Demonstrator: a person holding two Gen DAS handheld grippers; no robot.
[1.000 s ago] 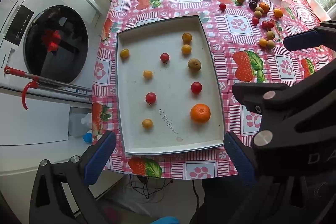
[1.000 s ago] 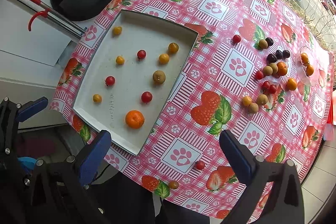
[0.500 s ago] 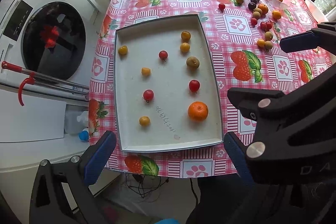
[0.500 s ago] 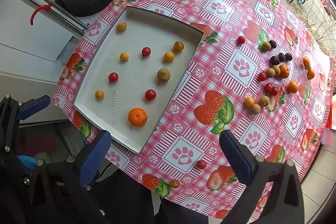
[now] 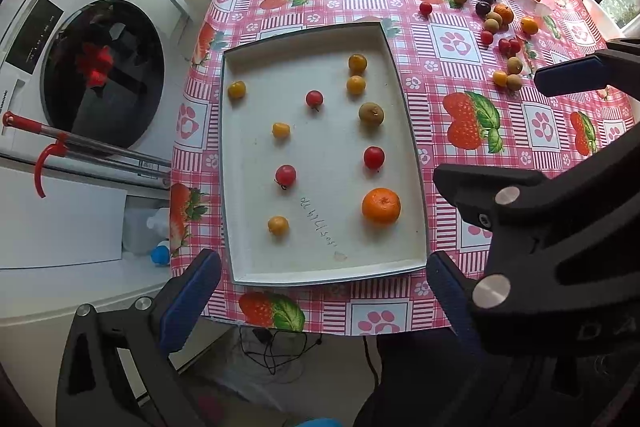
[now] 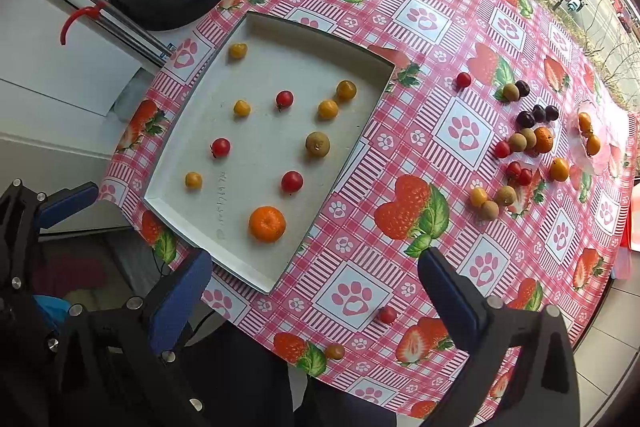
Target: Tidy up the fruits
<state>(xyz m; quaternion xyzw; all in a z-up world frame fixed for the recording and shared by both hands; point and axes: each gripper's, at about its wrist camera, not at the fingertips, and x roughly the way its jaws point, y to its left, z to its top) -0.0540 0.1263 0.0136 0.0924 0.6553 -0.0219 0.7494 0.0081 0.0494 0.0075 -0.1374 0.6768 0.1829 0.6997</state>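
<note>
A shallow white tray [image 5: 248, 267] [image 6: 362, 65] lies on the pink strawberry tablecloth and holds several scattered fruits: an orange mandarin [image 5: 381, 205] [image 6: 267, 224], red cherry tomatoes [image 5: 374, 157], yellow ones and a brown longan [image 5: 371, 113]. A loose pile of fruit [image 6: 524, 143] [image 5: 496, 19] lies on the cloth at the far right. My left gripper [image 5: 320, 291] hangs open above the tray's near edge, empty. My right gripper [image 6: 316, 291] is open too, above the table's near edge, empty. A stray red tomato [image 6: 387, 315] lies near it.
A washing machine [image 5: 100, 75] stands left of the table, with a red-handled pole [image 5: 80, 143] leaning across it. A clear dish with oranges [image 6: 590, 135] sits at the far right. A brown fruit [image 6: 334, 351] lies at the table's near edge. Cables lie on the floor.
Both grippers have drifted slightly back and up, so the tray and table sit a little further off. Nothing on the table moved; both stay open.
</note>
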